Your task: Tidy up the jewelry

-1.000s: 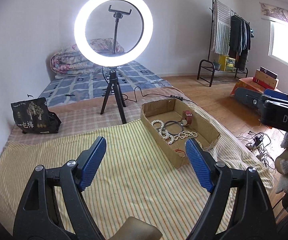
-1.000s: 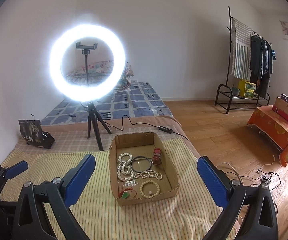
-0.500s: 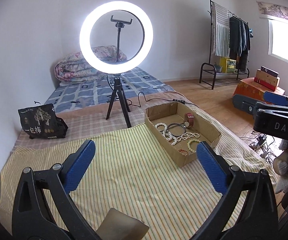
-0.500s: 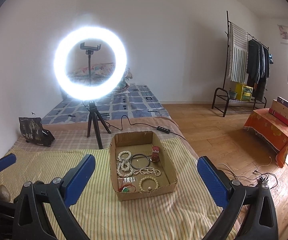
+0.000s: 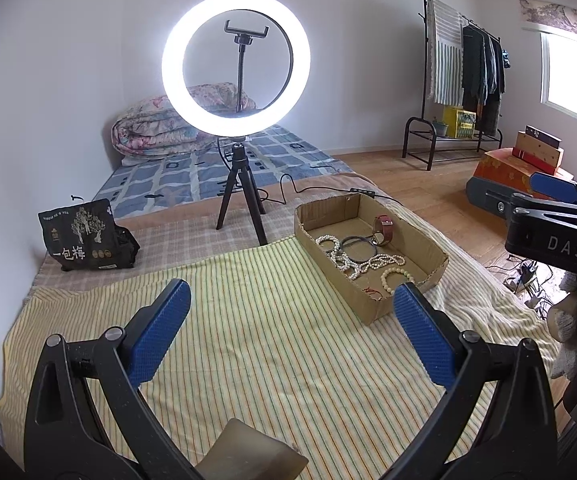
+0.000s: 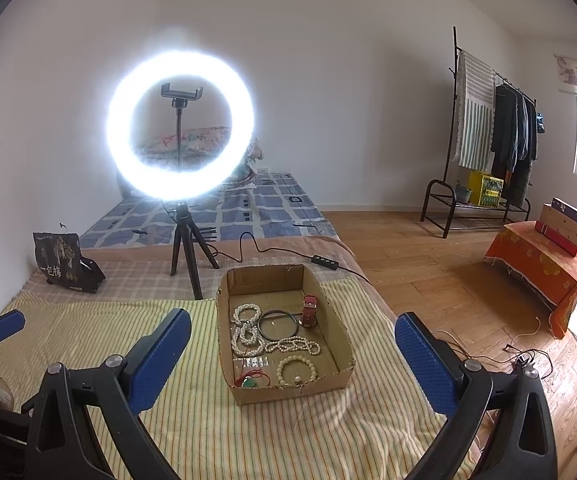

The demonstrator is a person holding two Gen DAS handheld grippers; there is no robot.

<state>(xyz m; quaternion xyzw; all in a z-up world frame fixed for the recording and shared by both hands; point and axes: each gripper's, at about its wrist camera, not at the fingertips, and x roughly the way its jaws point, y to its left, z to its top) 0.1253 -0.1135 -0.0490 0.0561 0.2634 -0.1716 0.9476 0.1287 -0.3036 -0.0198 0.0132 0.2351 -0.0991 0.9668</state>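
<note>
Striped cloth (image 5: 256,320): a yellow striped sheet fills the lower half of both views, spread over a low bed.
Ring light (image 6: 180,126): lit, on a black tripod, upper left of centre in the right wrist view and upper centre in the left wrist view; it stands just behind the sheet.
Clothes rack (image 6: 484,136): at the right edge, against the far wall, well apart from the bed.
Cardboard box (image 6: 330,320): an open, shallow tray lying on the sheet, centre of the right wrist view, right of centre in the left wrist view.
Black bag (image 5: 84,236): at the left, on the checked blanket behind the sheet.
Left gripper (image 5: 288,332): lower frame; jaws spread wide, holding nothing and touching nothing, the blue pads (image 5: 160,332) above bare sheet, with the box up and to the right.
Right gripper (image 6: 292,360): lower frame; jaws equally wide, empty, framing the box from the near side without touching it.
Jewelry in box: a white pearl necklace (image 6: 248,332) coiled at left; a dark bangle (image 6: 278,324) in the middle; a red-strapped watch (image 6: 309,310) at upper right; a pale bead bracelet (image 6: 296,370) at the near edge; a red and green piece (image 6: 250,380) at the near left corner.
</note>
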